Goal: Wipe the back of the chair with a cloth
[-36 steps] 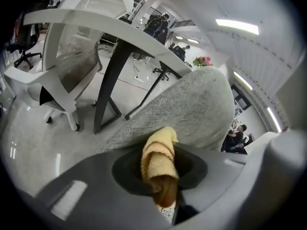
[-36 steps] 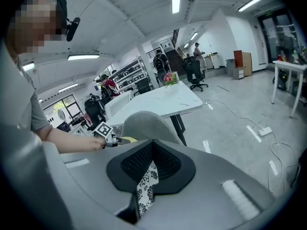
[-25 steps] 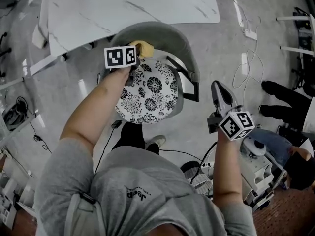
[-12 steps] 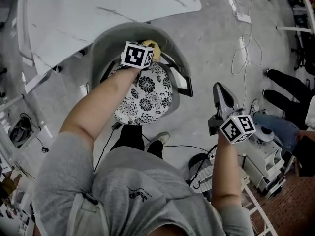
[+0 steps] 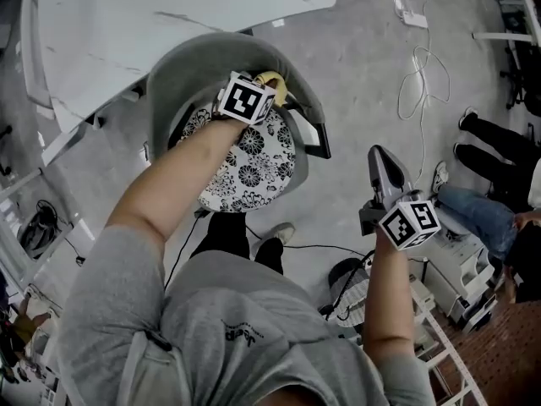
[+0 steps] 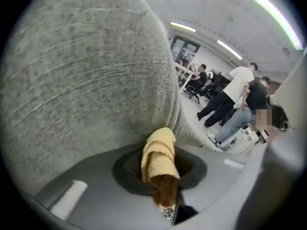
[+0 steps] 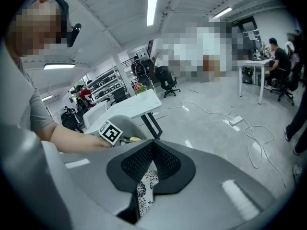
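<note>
At chair back (image 6: 86,80), L claw (image 6: 161,176) clamps yellow cloth (image 6: 157,150); R claw (image 7: 152,145) closed

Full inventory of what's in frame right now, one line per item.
chair: one, grey, next to the table
cushion: one, black-and-white floral, on the chair seat
cloth: one, yellow, in the left gripper, at the inner face of the chair back
table: one, white with dark veining, head view's top left
power strip: one, white, on the floor with loose white cables
bystanders: several, head view's right edge and the background of both gripper views
left gripper: shut on the cloth
right gripper: shut, empty, held over the floor right of the chair
</note>
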The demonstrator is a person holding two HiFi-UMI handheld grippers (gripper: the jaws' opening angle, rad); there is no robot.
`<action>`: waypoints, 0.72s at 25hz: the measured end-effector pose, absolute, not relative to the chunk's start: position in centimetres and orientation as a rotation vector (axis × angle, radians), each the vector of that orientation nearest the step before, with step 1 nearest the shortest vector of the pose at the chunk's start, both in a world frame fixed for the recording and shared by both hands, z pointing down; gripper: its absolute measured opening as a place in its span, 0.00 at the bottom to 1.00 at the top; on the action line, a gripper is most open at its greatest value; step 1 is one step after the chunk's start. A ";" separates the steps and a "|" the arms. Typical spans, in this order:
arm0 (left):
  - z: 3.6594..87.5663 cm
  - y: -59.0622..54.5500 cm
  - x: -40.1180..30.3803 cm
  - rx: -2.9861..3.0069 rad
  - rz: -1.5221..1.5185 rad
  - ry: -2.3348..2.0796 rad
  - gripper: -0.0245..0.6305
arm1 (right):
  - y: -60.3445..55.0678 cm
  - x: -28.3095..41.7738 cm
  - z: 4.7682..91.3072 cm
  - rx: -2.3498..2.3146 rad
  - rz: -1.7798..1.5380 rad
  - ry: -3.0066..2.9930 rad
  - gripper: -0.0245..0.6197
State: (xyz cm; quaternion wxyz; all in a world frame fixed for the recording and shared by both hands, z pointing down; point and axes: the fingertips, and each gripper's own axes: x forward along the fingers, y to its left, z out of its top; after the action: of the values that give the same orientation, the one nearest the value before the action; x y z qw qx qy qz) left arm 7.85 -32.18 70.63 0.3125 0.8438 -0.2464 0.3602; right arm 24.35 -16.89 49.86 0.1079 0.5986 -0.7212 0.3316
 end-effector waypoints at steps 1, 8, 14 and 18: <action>70.6 -31.8 7.3 2.214 0.911 -0.650 0.21 | -17.0 24.1 49.8 1.751 0.971 -2.129 0.04; 71.2 -29.2 -4.5 2.017 0.747 -0.868 0.21 | -18.6 20.3 49.4 1.651 0.944 -2.194 0.04; 72.3 -27.0 -15.2 1.820 0.651 -1.067 0.21 | -20.8 15.6 49.3 1.523 0.920 -2.272 0.04; 72.7 -26.6 -18.1 1.752 0.583 -1.127 0.21 | -21.8 12.9 49.5 1.460 0.913 -2.300 0.04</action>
State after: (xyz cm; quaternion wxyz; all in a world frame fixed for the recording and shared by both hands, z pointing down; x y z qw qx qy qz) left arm -18.05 -26.58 72.69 0.4701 0.7149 -0.4597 0.2378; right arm 12.91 -21.78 49.54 0.1339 0.5035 -0.7933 0.3150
